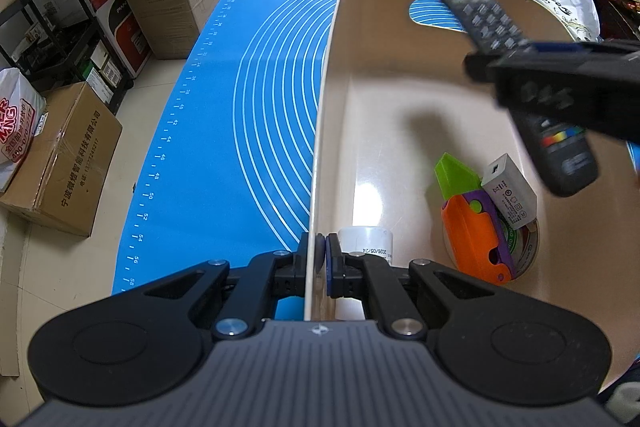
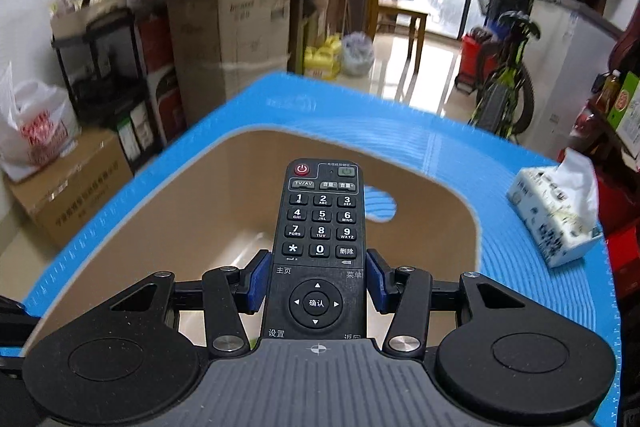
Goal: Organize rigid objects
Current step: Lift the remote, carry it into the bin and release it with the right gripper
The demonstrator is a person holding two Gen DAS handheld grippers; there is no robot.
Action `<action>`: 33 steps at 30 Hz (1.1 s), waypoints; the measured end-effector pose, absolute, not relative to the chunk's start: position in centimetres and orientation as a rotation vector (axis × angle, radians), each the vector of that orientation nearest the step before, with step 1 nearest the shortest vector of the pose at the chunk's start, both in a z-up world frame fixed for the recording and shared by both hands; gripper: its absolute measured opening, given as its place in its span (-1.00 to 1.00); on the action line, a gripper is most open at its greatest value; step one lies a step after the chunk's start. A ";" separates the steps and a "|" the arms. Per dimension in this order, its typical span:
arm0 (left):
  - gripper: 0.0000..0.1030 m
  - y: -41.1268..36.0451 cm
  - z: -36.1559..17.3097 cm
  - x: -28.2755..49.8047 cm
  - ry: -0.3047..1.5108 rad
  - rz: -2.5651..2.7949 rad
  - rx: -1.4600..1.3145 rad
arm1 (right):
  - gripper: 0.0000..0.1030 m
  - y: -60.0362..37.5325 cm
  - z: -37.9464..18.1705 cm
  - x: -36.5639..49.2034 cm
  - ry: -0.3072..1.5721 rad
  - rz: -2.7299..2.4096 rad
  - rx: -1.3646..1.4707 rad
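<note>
Gripping: black rectangular plastic remote control clamped by right gripper, held above beige plastic bin | left gripper clamped on bin's left wall.

A tissue pack sat on the blue mat, ahead-right of the right gripper; cardboard boxes stood ahead-left.

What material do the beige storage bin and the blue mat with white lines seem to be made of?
Beige storage bin: probably smooth, slightly glossy plastic; its floor reflects light, its wall is thin with rounded corners and a cut-out handle. Blue mat with white lines: likely matte silicone or soft rubber; it lies flat with printed rulings, though the look leaves this open.
</note>
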State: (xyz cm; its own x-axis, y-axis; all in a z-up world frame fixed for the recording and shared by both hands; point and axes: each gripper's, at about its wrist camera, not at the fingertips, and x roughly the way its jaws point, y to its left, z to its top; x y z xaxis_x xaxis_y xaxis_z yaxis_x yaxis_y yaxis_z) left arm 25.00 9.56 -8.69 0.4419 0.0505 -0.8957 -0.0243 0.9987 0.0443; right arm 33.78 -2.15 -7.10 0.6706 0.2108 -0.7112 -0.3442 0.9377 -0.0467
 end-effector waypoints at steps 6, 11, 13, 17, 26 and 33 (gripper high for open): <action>-0.87 9.6 -8.7 25.0 1.112 0.047 0.028 | 0.07 -0.8 -9.4 34.6 0.881 0.310 -0.243; -0.87 9.5 -8.8 25.1 1.112 0.048 0.029 | 0.07 -0.3 -10.2 34.9 0.939 0.319 -0.235; -0.86 9.5 -8.8 25.1 1.112 0.048 0.030 | 0.07 -0.1 -10.5 35.0 0.969 0.332 -0.241; -0.87 9.5 -8.8 25.1 1.112 0.047 0.029 | 0.08 -0.3 -10.9 35.2 1.003 0.328 -0.228; -0.86 9.5 -8.8 25.1 1.111 0.047 0.030 | 0.70 -1.3 -9.8 34.7 0.937 0.319 -0.211; -0.86 9.5 -8.8 25.1 1.111 0.048 0.029 | 0.95 -2.6 -7.6 33.9 0.865 0.314 -0.183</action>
